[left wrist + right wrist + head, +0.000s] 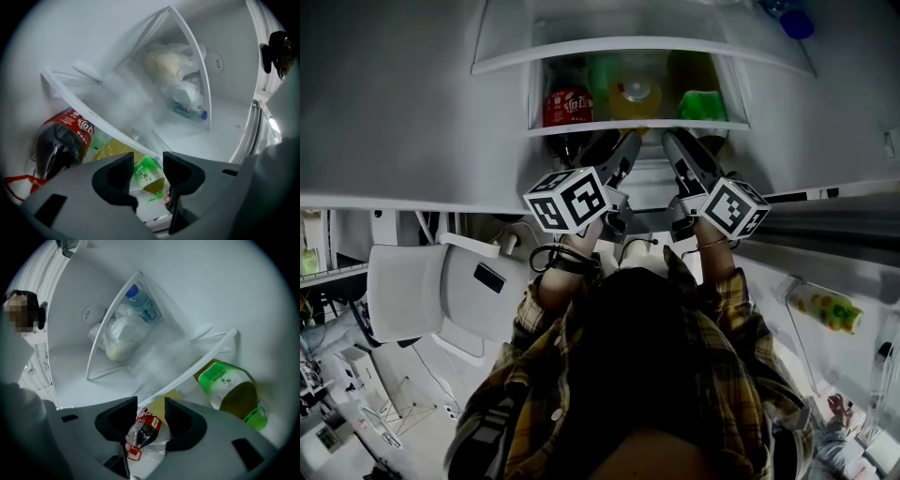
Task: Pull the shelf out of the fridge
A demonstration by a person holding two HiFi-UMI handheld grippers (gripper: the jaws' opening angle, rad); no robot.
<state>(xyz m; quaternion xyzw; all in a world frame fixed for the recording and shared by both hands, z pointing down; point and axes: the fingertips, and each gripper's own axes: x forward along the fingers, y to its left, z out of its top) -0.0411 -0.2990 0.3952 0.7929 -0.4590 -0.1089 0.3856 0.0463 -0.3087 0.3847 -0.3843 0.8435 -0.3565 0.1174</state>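
The white open fridge filled the head view, its cavity facing the person. Two clear, frosted glass shelves with white rims were inside. The nearer shelf sat fully in the fridge. Its long axis ran left to right across the cavity, and its front rim faced the person. The second shelf lay beyond it and ran the same way.

Two grey tongs with marker cubes reached side by side toward the nearer shelf's front rim. The left tongs stood wide apart and gripped nothing; the rim crossed just beyond their tips. The right tongs were equally wide and also empty, with the rim passing beyond them.

One crumpled clear plastic bag with pale contents rested at the second shelf. Four bottles were visible. Three lay in a row by the nearer shelf's rim. These were a dark cola bottle with a red label, a bottle of yellow drink and a green-labelled bottle of tea. One clear blue-capped bottle lay beside the bag.
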